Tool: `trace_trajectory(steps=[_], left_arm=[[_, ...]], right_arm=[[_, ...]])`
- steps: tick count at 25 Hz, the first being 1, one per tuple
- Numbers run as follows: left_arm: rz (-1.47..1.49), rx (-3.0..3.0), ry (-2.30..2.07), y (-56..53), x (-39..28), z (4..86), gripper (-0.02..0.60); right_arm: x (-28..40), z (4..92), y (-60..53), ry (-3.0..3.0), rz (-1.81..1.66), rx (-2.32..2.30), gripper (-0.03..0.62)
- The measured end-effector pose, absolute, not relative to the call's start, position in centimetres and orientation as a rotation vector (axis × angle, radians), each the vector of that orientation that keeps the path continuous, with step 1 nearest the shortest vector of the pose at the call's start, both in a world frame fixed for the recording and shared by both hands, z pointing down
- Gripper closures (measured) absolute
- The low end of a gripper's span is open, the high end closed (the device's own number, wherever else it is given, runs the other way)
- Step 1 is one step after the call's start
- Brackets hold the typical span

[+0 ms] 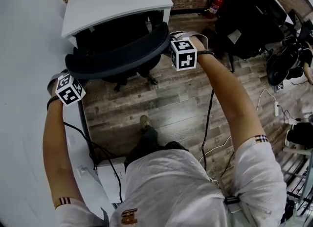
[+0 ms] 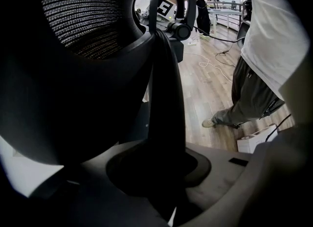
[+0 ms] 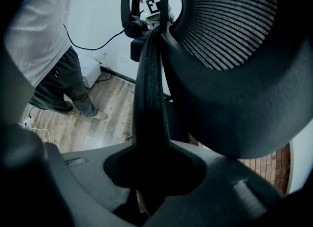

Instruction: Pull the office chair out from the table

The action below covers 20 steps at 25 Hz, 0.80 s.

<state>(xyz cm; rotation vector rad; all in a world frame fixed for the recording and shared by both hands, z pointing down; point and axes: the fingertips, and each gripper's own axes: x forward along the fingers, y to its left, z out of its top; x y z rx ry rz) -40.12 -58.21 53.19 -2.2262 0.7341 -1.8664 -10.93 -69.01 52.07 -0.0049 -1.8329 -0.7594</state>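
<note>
The black office chair (image 1: 117, 55) stands partly under the white table (image 1: 115, 1), its curved backrest toward me. My left gripper (image 1: 67, 77) is shut on the backrest's left end, and its marker cube shows just below. At the right end, my right gripper (image 1: 175, 45) is shut on the frame too. In the left gripper view, the backrest's dark edge (image 2: 164, 99) runs down between the jaws of the left gripper (image 2: 161, 172), with mesh (image 2: 83, 15) above. In the right gripper view, the same edge (image 3: 151, 89) sits between the jaws of the right gripper (image 3: 149, 172).
A long white surface (image 1: 22, 99) runs down the left side. A white box (image 1: 110, 174) and cables (image 1: 210, 118) lie on the wood floor near my foot (image 1: 145, 122). Black chairs and bags (image 1: 249, 18) and a red fire extinguisher (image 1: 213, 5) crowd the right.
</note>
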Motion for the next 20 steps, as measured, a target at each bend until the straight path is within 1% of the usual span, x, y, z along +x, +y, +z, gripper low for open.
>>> trace_trajectory(steps=[8, 20], left_arm=[[-1.847, -2.210, 0.727, -52.4, -37.6, 52.8, 0.482], [-1.836, -2.213, 0.702, -42.1, -35.5, 52.5, 0.482]], right_arm=[[-8.8, 52.1, -62.7, -1.828, -0.763, -0.012, 0.502], [-6.3, 52.3, -52.2, -1.823, -0.750, 0.011, 0.502]])
